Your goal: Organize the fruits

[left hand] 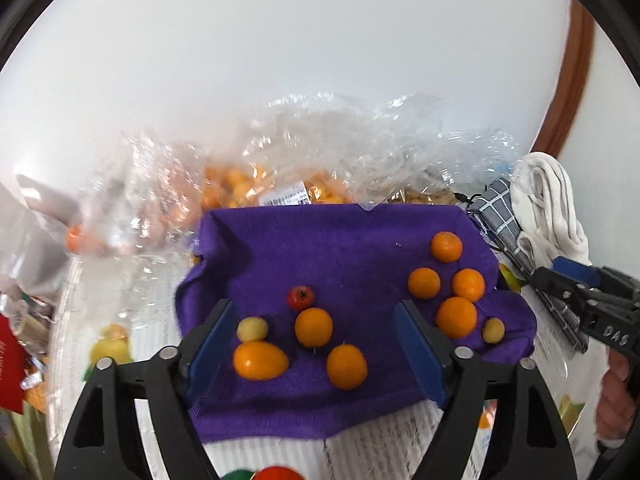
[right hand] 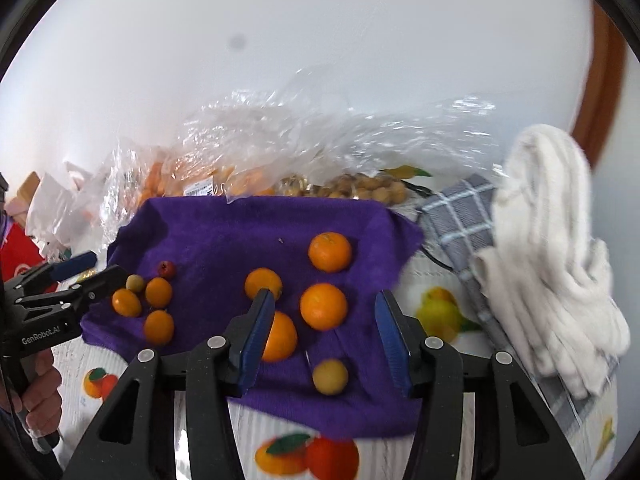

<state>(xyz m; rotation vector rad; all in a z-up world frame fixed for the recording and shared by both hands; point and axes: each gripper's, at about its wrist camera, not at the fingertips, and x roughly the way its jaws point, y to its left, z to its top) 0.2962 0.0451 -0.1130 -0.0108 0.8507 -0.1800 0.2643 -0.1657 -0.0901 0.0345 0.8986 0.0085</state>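
A purple cloth (left hand: 340, 240) (right hand: 224, 232) lies on the table with two clusters of fruit. My left gripper (left hand: 314, 310) hangs open above the left cluster: a small red fruit (left hand: 301, 297), a small yellow fruit (left hand: 252, 329), a round orange (left hand: 314, 327) and two oval orange fruits (left hand: 260, 360). My right gripper (right hand: 325, 296) hangs open above the right cluster: several oranges (right hand: 323, 306) and a small yellow fruit (right hand: 330, 376). Neither gripper holds anything. Each shows in the other's view: the right gripper (left hand: 560, 280), the left gripper (right hand: 96, 270).
Clear plastic bags (left hand: 304, 152) with orange fruit and a bag of brown fruit (right hand: 360, 188) crowd the cloth's far edge. A grey checked cloth (right hand: 456, 220) and a white towel (right hand: 552, 248) lie to the right. Red packaging (right hand: 20, 256) sits at the left. The tablecloth (right hand: 440, 312) has fruit prints.
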